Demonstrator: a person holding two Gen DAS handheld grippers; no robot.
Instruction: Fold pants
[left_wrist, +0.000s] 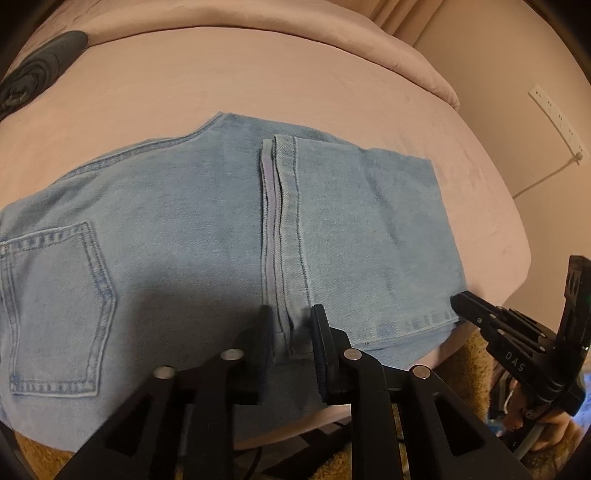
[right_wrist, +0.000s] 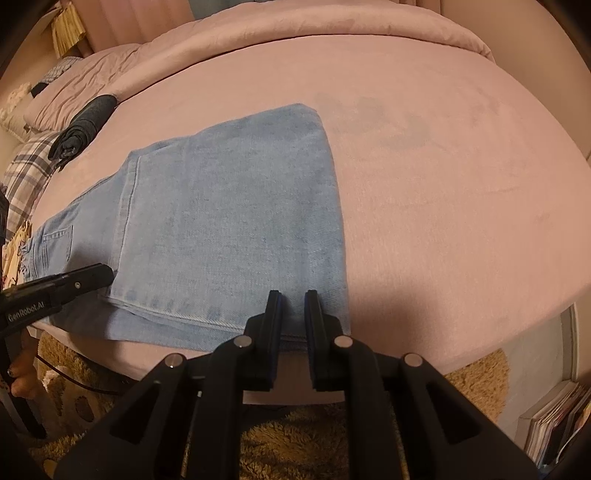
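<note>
1. the pants (left_wrist: 192, 229) lie flat on the pink bed (left_wrist: 258, 81), legs already doubled back over the seat, long axis running 9 to 3 o'clock across both views.
2. the left gripper (left_wrist: 290, 325) sits at 6 o'clock on the near edge, jaws narrowly parted astride the hem (left_wrist: 284, 236); whether it pinches cloth i cannot tell.
3. the right gripper (right_wrist: 291, 314) is at 6 o'clock near the folded end (right_wrist: 325, 206), jaws narrowly parted over the near edge, grip unclear.
4. my judgement: the next fold carries the right-hand end toward 9 o'clock, onto the back pocket (left_wrist: 55, 314); the right gripper is nearer that end.
</note>
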